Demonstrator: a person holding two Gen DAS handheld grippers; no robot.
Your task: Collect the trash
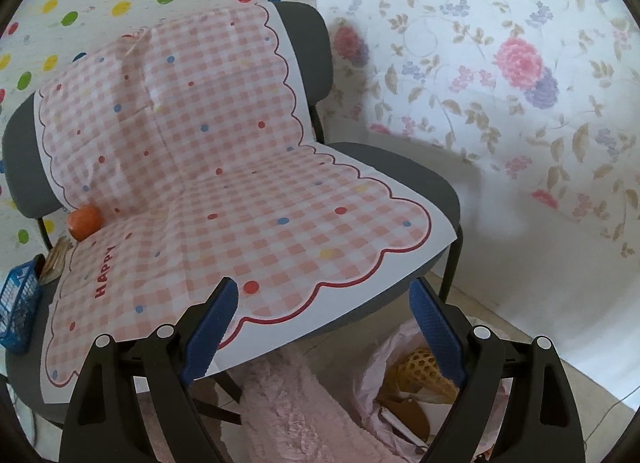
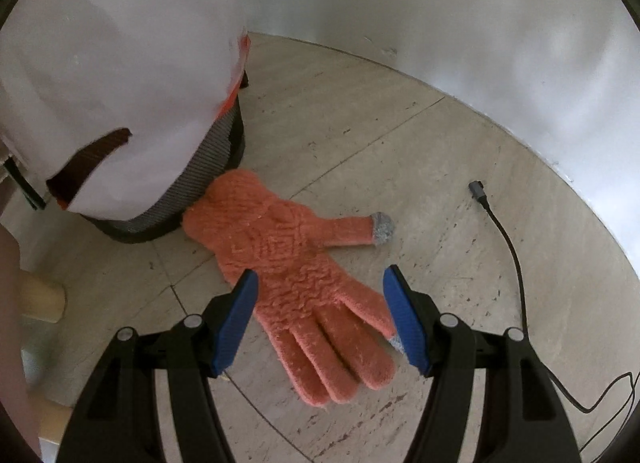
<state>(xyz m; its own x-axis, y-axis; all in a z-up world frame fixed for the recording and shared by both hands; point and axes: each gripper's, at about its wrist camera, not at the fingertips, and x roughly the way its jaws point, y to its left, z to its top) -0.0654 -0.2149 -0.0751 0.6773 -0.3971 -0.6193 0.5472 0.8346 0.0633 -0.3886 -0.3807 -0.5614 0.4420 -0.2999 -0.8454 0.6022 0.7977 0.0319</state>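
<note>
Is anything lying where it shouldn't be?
Yes. An orange knitted glove lies flat on the tile floor, its cuff against the base of a grey bin. A loose black cable trails nearby. On the chair, an orange fruit sits on the checked paper.

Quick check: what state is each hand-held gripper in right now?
Left hand-held gripper: open, holding nothing.
Right hand-held gripper: open, straddling the orange knit glove on the floor, not gripping it.

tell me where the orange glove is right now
In the right wrist view, the orange glove lies flat on the tiled floor, its cuff against the base of the striped bin, between the open right tool's fingers.
</note>
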